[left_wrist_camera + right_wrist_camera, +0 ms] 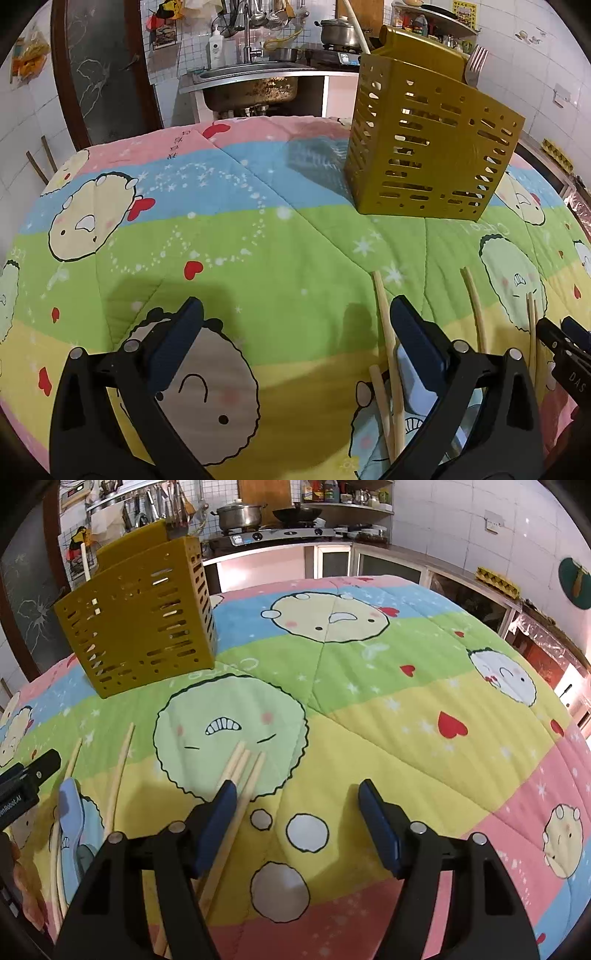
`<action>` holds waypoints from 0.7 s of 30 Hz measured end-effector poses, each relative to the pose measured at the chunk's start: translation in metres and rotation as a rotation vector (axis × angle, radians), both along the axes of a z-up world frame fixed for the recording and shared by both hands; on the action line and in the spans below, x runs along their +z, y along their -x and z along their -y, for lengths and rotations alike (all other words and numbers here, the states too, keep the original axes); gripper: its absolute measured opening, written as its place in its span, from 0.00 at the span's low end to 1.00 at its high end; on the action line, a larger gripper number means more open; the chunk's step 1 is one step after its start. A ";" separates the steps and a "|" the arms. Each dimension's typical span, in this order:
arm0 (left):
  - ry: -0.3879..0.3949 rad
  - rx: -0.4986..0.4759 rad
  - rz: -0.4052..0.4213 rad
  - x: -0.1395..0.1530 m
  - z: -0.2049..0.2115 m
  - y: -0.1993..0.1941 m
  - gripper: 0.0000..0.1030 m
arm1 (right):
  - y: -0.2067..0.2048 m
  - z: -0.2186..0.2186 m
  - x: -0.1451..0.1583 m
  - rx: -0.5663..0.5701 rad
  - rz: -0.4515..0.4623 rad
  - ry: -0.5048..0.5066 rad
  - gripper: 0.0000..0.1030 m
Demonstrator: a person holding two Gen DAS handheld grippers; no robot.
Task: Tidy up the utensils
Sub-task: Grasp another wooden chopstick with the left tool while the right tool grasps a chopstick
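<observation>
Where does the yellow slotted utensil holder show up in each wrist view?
Left wrist view: the utensil holder stands upper right on the quilt, a fork sticking out of it.
Right wrist view: the utensil holder stands upper left; no fork visible.
Shared landmark: the steel pot on the stove behind.

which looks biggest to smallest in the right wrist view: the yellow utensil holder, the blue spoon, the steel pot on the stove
1. yellow utensil holder
2. blue spoon
3. steel pot

The pot stands far back, so its small look is mostly distance; the spoon lies near and is partly hidden.
</observation>
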State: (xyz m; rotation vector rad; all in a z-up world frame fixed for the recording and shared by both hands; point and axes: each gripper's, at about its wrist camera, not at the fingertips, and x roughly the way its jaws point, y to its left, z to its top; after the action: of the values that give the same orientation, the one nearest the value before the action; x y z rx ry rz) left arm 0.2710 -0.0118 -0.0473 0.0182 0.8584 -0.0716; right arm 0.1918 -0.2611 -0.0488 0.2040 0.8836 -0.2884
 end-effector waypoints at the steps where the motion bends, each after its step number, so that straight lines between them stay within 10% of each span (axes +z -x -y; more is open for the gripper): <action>1: 0.000 -0.002 0.000 0.000 0.000 0.000 0.95 | 0.000 0.000 0.000 -0.004 -0.002 -0.001 0.65; 12: -0.004 -0.022 -0.018 -0.002 0.008 0.002 0.94 | -0.008 -0.010 -0.005 0.006 -0.032 -0.024 0.44; 21: 0.043 -0.076 -0.097 -0.007 0.021 -0.009 0.50 | -0.025 -0.006 -0.003 0.028 -0.035 -0.087 0.13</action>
State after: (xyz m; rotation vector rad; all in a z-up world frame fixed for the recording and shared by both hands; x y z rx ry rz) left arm 0.2803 -0.0330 -0.0545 0.0072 0.9533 -0.1631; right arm 0.2171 -0.2553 -0.0521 0.2677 0.9342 -0.2282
